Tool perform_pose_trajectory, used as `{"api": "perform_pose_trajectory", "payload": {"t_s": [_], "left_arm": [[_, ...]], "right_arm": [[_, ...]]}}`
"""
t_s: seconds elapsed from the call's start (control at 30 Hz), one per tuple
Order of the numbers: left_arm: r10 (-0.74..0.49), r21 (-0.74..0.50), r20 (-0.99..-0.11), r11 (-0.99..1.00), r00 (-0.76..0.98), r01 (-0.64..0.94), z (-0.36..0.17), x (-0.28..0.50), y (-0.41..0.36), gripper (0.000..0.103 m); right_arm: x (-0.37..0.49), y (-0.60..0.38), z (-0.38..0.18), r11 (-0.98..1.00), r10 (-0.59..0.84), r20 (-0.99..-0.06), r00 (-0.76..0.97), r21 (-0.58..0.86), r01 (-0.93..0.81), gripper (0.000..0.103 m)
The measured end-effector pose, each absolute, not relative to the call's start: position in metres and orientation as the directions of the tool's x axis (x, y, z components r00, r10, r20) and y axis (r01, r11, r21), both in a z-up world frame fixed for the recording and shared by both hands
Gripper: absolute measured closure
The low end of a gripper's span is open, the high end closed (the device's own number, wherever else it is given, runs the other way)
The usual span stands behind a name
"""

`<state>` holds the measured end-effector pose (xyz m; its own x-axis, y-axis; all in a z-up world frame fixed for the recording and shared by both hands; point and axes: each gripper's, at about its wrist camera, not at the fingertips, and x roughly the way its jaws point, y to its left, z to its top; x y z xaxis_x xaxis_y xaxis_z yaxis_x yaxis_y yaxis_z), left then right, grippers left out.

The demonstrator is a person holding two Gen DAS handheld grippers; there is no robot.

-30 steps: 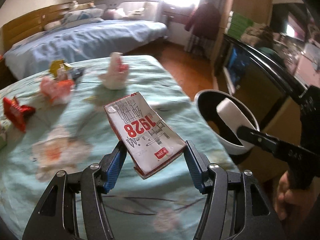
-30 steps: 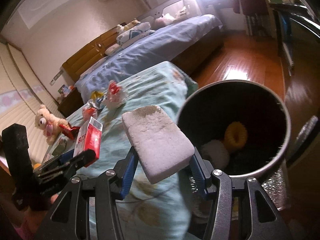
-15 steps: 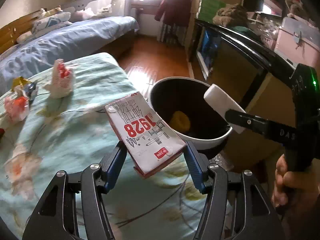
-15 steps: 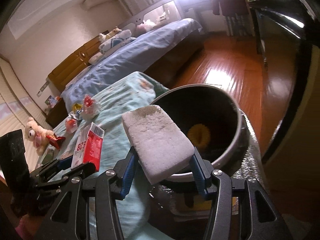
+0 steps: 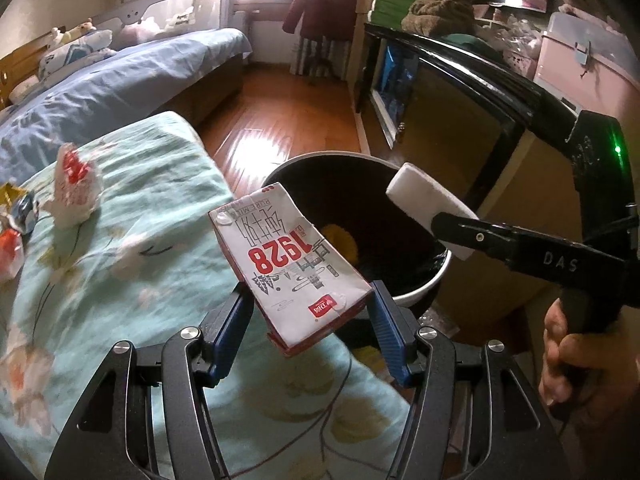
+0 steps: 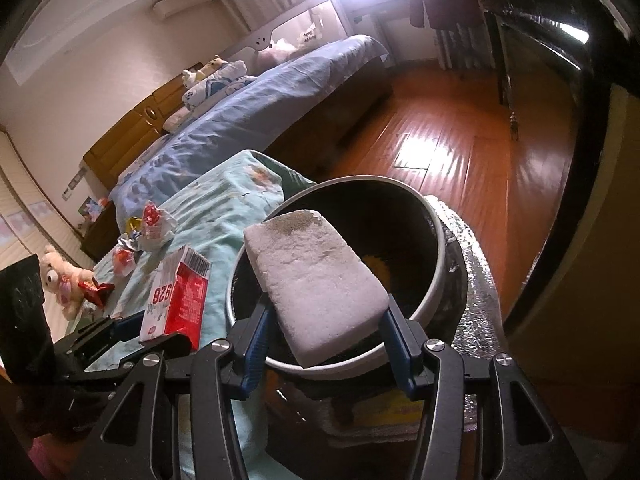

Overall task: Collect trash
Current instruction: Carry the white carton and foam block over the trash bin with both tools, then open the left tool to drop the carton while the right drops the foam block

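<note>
The milk carton (image 5: pixel 290 268) hides part of the bin (image 5: pixel 416 292) and its yellow contents. The foam block (image 6: pixel 316 280) covers much of the bin's inside. Wrappers (image 5: pixel 16 220) at the picture's left edge are blurred and cut off.

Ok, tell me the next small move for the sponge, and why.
Probably open the right gripper and drop the sponge: it already hangs over the bin's open mouth. The left gripper holds the carton short of the rim.
</note>
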<state>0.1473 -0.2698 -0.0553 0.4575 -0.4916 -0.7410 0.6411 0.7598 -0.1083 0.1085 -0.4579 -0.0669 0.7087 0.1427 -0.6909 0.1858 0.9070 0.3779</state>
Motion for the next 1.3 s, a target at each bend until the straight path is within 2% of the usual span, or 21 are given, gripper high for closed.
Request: {"api": "perform_pose_trajectory", "payload": {"t_s": [0.8, 1.3], "left_arm": [[-0.507, -0.127, -0.774, 0.711, 0.379, 0.692, -0.064, 0.171, -0.306, 0.044], [-0.490, -0.119, -0.789, 0.714, 0.371, 0.690, -0.064, 0.176, -0.311, 0.043]], "right_arm": [[0.128, -0.478, -0.073, 0.902, 0.123, -0.715, 0.689, 0.369, 0.222, 0.049], [0.133, -0.483, -0.078, 0.886, 0.153, -0.721, 0.676, 0.403, 0.229, 0.043]]}}
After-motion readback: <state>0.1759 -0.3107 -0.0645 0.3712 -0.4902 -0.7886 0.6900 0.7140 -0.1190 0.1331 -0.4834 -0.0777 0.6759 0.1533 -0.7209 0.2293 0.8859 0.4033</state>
